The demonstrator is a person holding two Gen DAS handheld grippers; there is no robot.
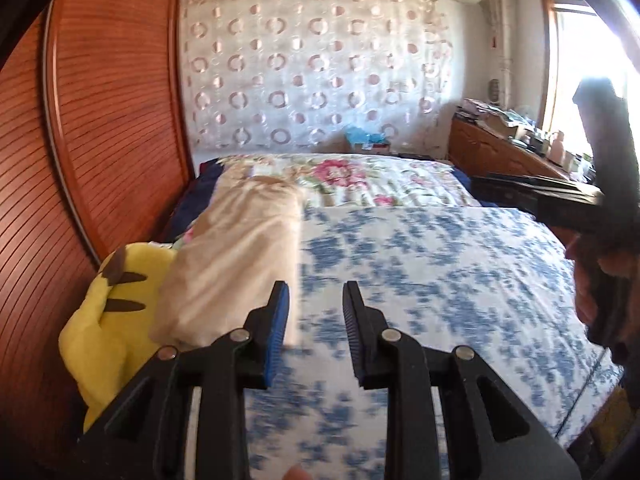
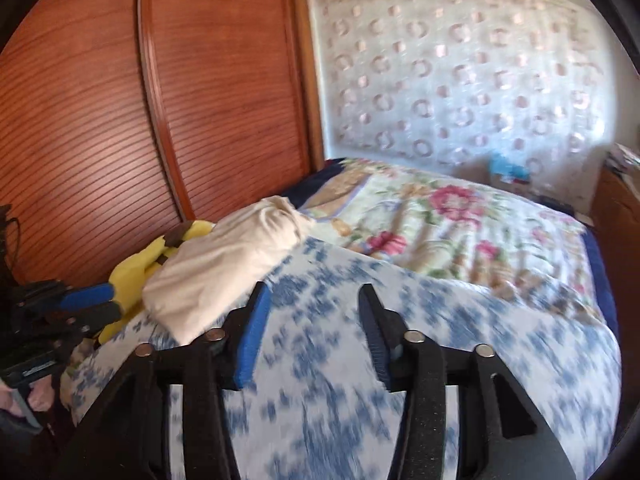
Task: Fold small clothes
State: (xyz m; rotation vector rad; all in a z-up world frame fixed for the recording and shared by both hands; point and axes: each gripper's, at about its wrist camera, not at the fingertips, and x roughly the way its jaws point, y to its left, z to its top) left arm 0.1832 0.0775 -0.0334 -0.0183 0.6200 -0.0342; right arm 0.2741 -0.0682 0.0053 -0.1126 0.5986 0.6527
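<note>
Black left gripper [image 1: 314, 292] and right gripper [image 2: 312, 296] hover above the bedspread [image 1: 440, 272], jaws apart, empty; cream garment [image 1: 240, 256] lies folded.

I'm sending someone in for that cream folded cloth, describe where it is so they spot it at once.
Find the blue-patterned bedspread beside the wooden wardrobe. On its wardrobe-side edge lies the cream folded cloth, touching a yellow plush toy. It's the only plain, pale bundle there.
</note>
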